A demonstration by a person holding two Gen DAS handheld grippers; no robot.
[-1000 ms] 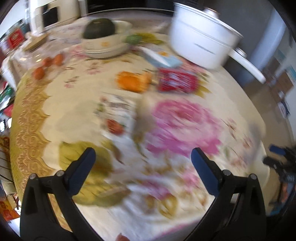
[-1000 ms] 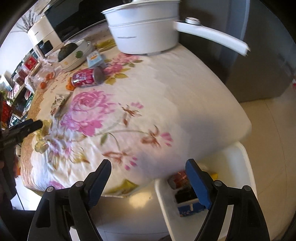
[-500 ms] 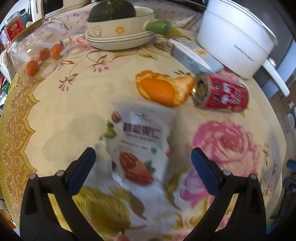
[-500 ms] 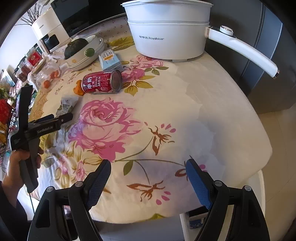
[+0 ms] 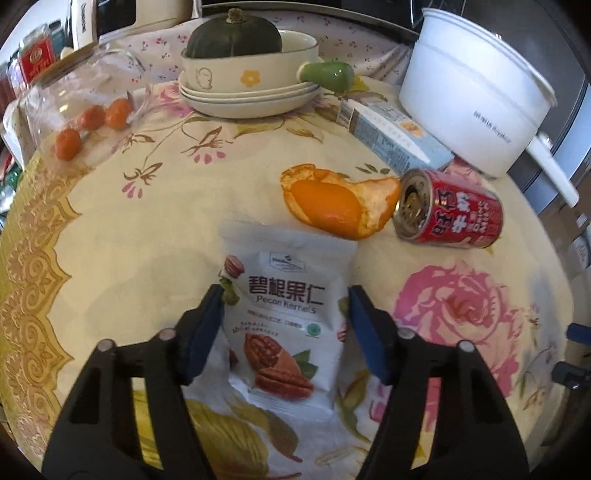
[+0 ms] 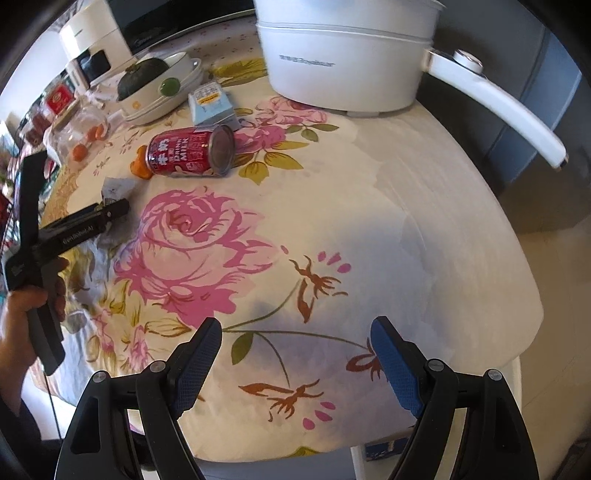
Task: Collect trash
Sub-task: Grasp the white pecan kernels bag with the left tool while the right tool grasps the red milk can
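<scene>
A white pecan snack packet lies flat on the flowered tablecloth. My left gripper is around it, its jaws partly closed at the packet's two side edges; I cannot tell whether they press it. Beyond it lie an orange peel, a red milk can on its side and a pale blue carton. My right gripper is open and empty over the table's near edge. The right wrist view shows the can, the carton and the left gripper at the packet.
A white electric pot with a long handle stands at the back right. A bowl with a green squash sits on stacked plates. A glass jar with small oranges lies at the left. A white bin rim shows below the table edge.
My left gripper has moved forward onto the pecan packet and its jaws have narrowed around it. My right gripper has moved from above the bin to over the table, still open.
</scene>
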